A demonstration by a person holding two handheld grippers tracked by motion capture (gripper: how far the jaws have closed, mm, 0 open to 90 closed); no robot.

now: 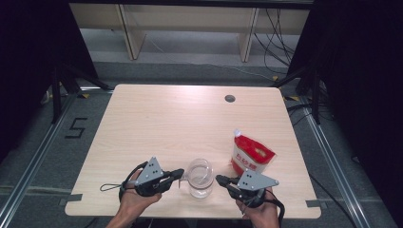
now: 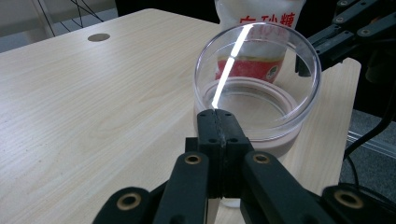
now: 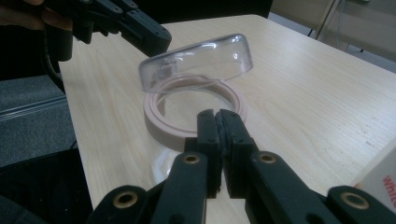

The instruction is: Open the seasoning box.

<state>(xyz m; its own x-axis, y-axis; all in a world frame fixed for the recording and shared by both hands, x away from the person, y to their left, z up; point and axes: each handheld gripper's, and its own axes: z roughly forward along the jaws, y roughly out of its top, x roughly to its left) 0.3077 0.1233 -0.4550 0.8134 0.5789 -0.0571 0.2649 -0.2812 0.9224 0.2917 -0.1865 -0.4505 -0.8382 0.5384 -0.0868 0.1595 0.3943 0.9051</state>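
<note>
A clear jar (image 1: pixel 199 183) with a pink sealing ring (image 3: pixel 156 121) on its mouth stands near the table's front edge. Its clear lid (image 3: pixel 201 58) hangs tilted just above the ring. My left gripper (image 2: pixel 219 116) is shut on the lid's near rim, and it comes in from the jar's left (image 1: pixel 179 173). Right of the jar, my right gripper (image 1: pixel 219 179) is shut with nothing between its jaws; its tips (image 3: pixel 219 114) point at the pink ring from close by. A red and white pouch (image 1: pixel 252 156) stands behind the right gripper.
The light wooden table (image 1: pixel 157 123) has a round cable hole (image 1: pixel 230 98) at the back right. Its front edge lies just below both hands. Beyond the table are wooden furniture legs (image 1: pixel 247 42) and loose cables (image 1: pixel 280 38) on the floor.
</note>
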